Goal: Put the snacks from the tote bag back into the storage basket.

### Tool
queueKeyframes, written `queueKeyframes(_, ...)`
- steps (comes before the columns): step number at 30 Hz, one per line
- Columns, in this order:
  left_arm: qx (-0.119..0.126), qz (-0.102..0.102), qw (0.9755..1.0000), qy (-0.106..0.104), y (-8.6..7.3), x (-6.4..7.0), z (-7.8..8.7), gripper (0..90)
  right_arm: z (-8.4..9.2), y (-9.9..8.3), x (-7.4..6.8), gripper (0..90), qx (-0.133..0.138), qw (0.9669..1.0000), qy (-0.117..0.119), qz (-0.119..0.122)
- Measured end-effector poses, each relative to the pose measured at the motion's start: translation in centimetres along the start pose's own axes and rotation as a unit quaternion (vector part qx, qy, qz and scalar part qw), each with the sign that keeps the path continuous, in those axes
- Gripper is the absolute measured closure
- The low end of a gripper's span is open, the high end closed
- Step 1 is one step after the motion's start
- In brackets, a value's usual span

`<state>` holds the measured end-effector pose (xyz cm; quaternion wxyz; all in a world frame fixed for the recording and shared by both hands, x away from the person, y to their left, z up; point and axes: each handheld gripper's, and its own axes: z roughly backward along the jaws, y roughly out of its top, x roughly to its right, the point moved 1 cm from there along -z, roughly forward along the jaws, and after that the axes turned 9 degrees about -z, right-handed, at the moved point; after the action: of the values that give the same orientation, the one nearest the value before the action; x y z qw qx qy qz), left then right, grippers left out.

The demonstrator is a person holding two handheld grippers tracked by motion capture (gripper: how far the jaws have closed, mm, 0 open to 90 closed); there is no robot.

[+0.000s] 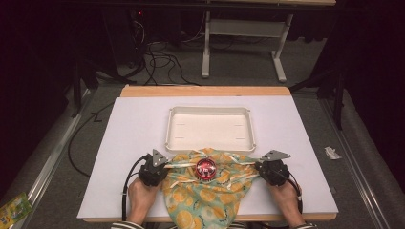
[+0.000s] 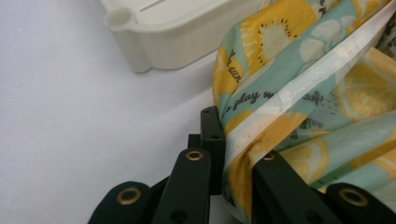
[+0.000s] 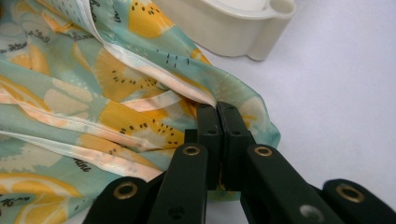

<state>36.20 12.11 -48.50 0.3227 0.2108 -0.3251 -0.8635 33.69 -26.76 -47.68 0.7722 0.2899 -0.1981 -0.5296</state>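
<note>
A teal cloth bag [image 1: 205, 200] printed with yellow citrus slices lies at the table's near edge, with a round red object [image 1: 206, 170] sitting at its mouth. My left gripper [image 1: 168, 165] is shut on the bag's left edge. In the left gripper view its jaws [image 2: 238, 144] pinch the fabric [image 2: 299, 56] and a white drawstring band [image 2: 303, 79]. My right gripper [image 1: 255, 165] is shut on the bag's right edge. The right gripper view has the jaws [image 3: 217, 121] pressed together on a fold of the cloth [image 3: 93, 70]. The bag is stretched between both grippers.
A white rectangular tray [image 1: 210, 110] sits just behind the bag, its corners near both grippers [image 2: 177, 37] [image 3: 233, 23]. The white table top [image 1: 133, 143] extends left, right and beyond the tray. Cables and a desk frame [image 1: 239, 43] stand on the floor behind.
</note>
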Motion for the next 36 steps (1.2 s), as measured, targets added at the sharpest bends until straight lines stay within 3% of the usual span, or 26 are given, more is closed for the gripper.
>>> queueKeyframes(2, 0.012, 0.003, 0.9999, -0.002, -0.2, -0.1, -0.1, 87.9, 0.0, 0.0, 0.1, 90.0, 0.002, 1.0, -0.003, -0.004)
queueKeyframes(6, 0.044, 0.027, 0.9982, -0.03, -1.0, -0.6, -0.1, 82.1, 0.0, -0.3, 0.0, 89.5, 0.013, 0.9999, -0.007, -0.008)
queueKeyframes(19, 0.051, 0.026, 0.9978, -0.035, -1.1, -0.6, -0.1, 55.4, 0.2, -0.6, 0.2, 76.9, 0.028, 0.9986, 0.014, -0.043)
queueKeyframes(25, 0.052, 0.028, 0.9976, -0.036, -1.1, -0.6, -0.1, 54.0, 0.8, -0.3, -0.1, 62.4, 0.043, 0.9975, 0.031, -0.046)
queueKeyframes(32, 0.05, 0.029, 0.9976, -0.038, -1.1, -0.6, -0.1, 50.2, 2.2, -0.1, -0.1, 51.8, 0.071, 0.9924, 0.073, -0.069)
queueKeyframes(36, 0.05, 0.028, 0.9977, -0.037, -1.1, -0.6, -0.1, 49.2, 2.7, -0.2, -0.3, 46.7, 0.084, 0.9901, 0.083, -0.076)
